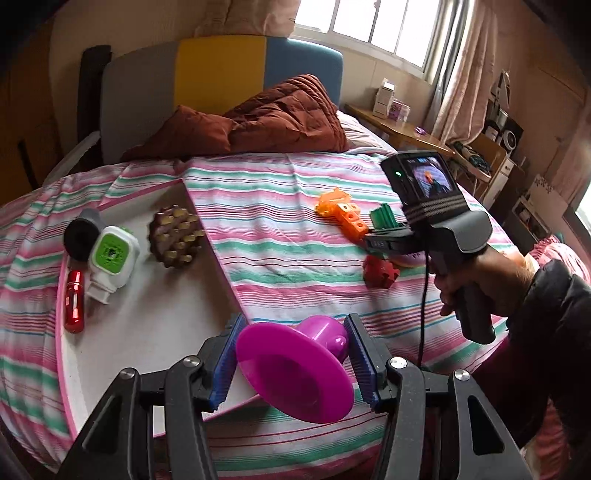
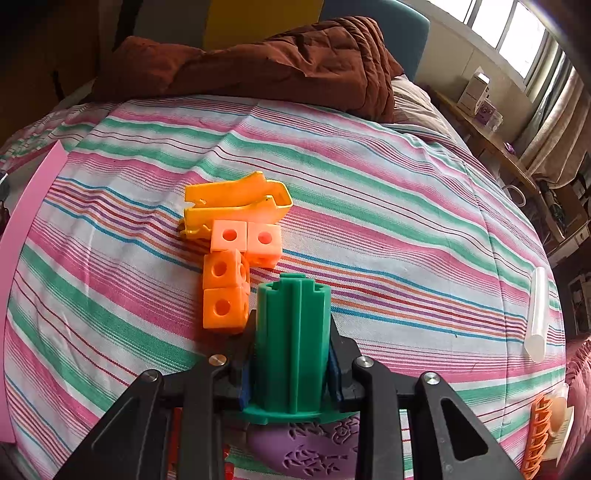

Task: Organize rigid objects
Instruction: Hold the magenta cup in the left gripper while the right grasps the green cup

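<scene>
Wide striped bed [image 2: 369, 206], mostly bare between the orange blocks [image 2: 236, 273] and the far rumpled quilt [image 2: 280, 59]. At its left, white board [image 1: 155, 317], near half unoccupied. Over the board's right edge, left gripper [image 1: 295, 363] fingers pinching magenta cup [image 1: 295, 369]. Right gripper [image 2: 291, 365] fingers clamped on green ribbed cylinder [image 2: 291, 332] beside the blocks.

- Bed with striped sheet [image 1: 295, 206] fills the centre.
- Rust-brown quilt [image 1: 266, 118] lies before the headboard [image 1: 221, 70].
- Bright window [image 1: 373, 26] upper right, curtain [image 1: 458, 85] beside it.
</scene>
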A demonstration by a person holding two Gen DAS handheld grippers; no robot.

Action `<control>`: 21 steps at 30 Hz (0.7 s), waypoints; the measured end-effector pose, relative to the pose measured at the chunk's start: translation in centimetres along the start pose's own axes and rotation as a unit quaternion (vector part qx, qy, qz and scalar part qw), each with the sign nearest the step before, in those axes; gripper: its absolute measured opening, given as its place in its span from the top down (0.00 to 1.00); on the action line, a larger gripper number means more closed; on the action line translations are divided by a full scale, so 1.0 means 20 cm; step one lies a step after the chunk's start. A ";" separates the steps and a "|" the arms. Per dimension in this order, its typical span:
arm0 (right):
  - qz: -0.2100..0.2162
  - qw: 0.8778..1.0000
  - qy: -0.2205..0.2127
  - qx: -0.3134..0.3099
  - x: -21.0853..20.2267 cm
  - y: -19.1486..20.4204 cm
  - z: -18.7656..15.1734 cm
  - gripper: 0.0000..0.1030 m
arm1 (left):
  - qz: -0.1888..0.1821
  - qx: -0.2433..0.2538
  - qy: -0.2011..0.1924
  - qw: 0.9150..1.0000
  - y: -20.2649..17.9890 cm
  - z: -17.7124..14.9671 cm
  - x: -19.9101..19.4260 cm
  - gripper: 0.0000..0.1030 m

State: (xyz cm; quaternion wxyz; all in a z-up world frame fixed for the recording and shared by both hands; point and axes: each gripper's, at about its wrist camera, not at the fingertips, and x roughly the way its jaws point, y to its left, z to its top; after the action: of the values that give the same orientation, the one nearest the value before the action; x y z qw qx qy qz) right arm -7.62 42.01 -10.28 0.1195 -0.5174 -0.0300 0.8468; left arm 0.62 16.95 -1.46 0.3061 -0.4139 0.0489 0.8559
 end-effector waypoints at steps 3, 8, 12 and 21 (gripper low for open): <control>-0.005 1.000 -0.001 -0.006 -0.01 0.01 -0.01 0.71 | 0.019 -0.038 -0.003 0.999 0.16 0.00 -0.04 0.46; -0.009 1.000 -0.001 -0.011 0.00 0.01 0.00 0.71 | 0.065 -0.118 0.002 0.991 0.48 -0.04 -0.07 0.46; -0.009 1.000 -0.001 -0.012 0.00 0.01 0.00 0.71 | 0.093 -0.157 0.008 0.983 0.66 -0.11 -0.10 0.46; -0.017 1.000 -0.003 -0.019 -0.01 0.03 0.00 0.71 | 0.106 -0.161 0.020 0.981 0.73 -0.15 -0.05 0.46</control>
State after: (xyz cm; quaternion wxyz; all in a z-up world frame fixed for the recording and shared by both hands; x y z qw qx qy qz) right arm -7.68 41.43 -10.21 0.1239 -0.5163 -0.0550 0.8456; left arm -4.99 3.66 -5.14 0.1416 -0.4669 -0.0395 0.8720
